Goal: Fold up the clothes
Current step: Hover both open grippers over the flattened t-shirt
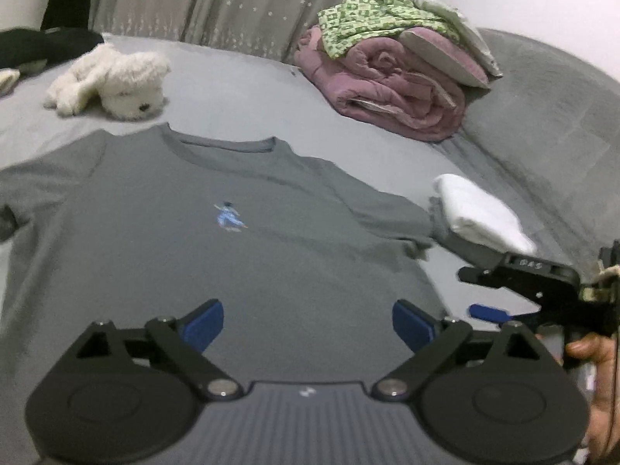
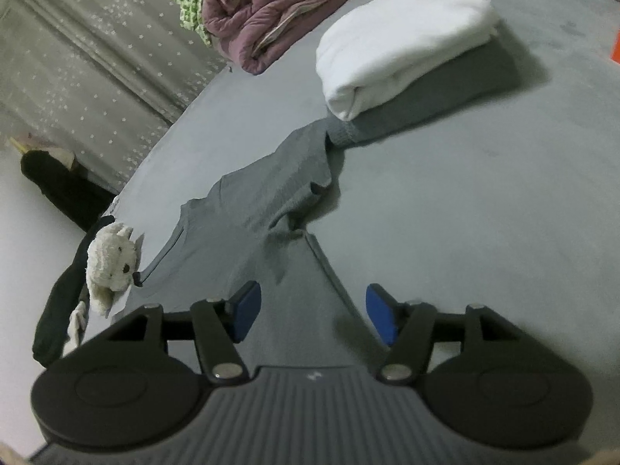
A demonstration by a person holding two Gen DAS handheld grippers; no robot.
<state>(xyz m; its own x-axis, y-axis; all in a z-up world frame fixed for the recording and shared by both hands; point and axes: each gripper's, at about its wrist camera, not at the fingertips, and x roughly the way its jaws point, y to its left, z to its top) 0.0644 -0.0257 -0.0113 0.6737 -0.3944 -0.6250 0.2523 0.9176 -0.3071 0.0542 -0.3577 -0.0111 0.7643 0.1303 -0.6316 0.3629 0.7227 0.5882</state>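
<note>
Grey T-shirt (image 1: 217, 240) flat on bed (image 1: 240, 93); left gripper (image 1: 308, 325) spread wide, right gripper (image 2: 310, 312) spread, both pinching nothing, above shirt.

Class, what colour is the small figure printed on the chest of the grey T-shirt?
Blue; the small figure shows best in the left wrist view.

Bare grey bed (image 2: 484, 201) lies open right of the T-shirt (image 1: 217, 240); folded white cloth (image 2: 403, 38), plush toy (image 1: 112, 79) and quilt pile (image 1: 391, 85) crowd its far side.
</note>
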